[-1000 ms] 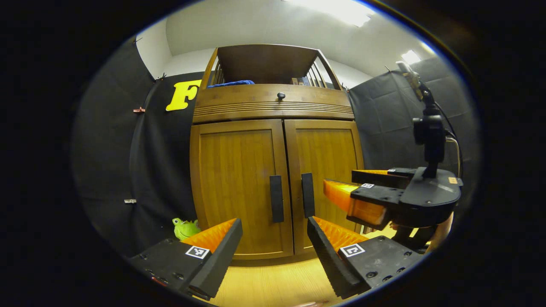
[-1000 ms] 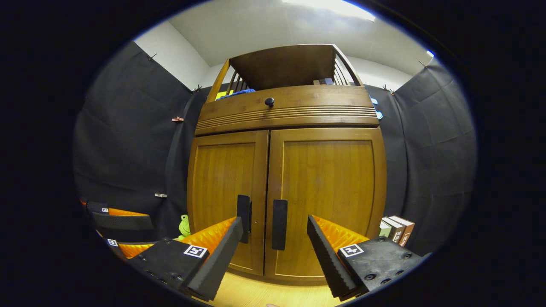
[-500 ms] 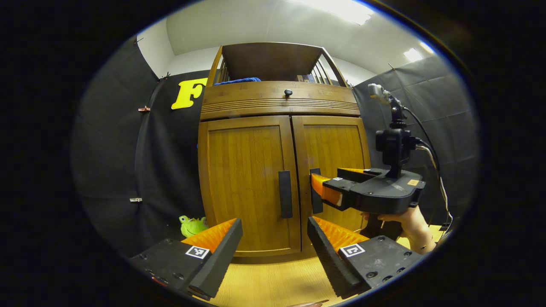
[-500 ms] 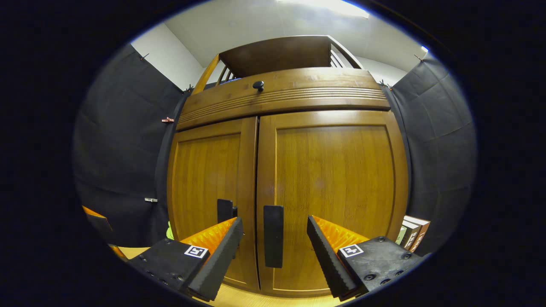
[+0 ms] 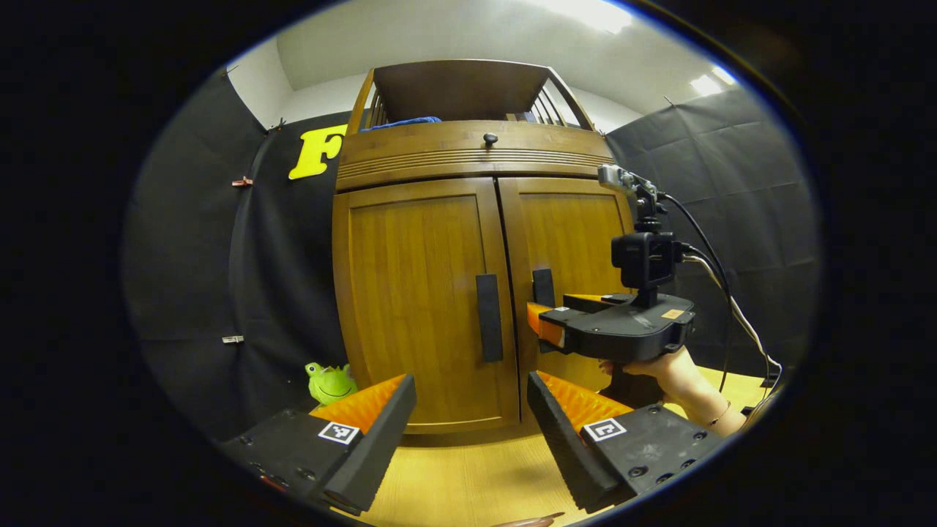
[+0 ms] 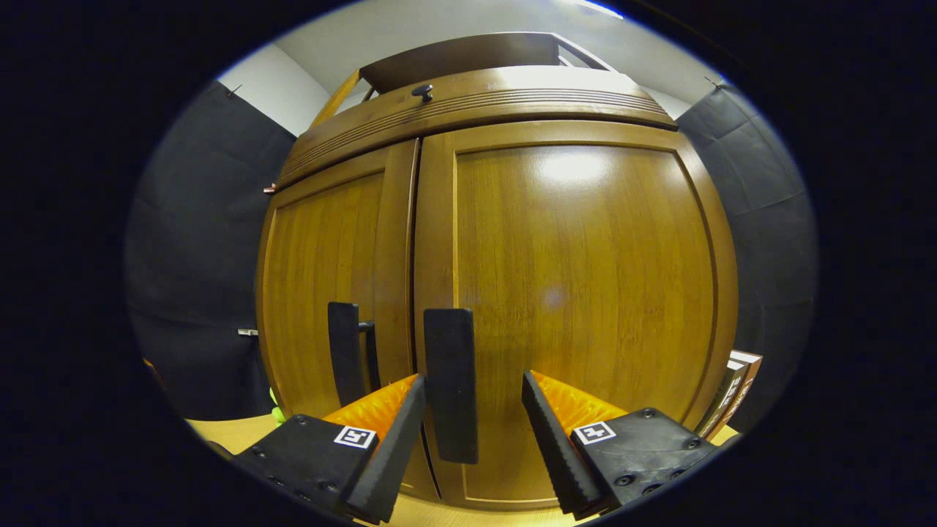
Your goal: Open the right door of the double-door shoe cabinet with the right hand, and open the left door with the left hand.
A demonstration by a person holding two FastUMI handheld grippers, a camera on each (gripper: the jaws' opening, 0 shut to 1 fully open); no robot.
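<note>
One cabinet (image 5: 439, 219), two doors, two handles, one knob (image 5: 490, 138), one frog toy (image 5: 331, 382), perhaps three books (image 6: 736, 388).

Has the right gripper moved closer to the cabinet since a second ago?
Yes. The right gripper has closed in on the right door handle, which now sits between its open fingers.

No words or numbers can be read; only square black-and-white code tags (image 5: 339, 432) sit on the gripper fingers, below the cabinet (image 5: 432, 307).

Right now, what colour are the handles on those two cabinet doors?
Black. The right door's handle shows best in the right gripper view, against brown wood.
</note>
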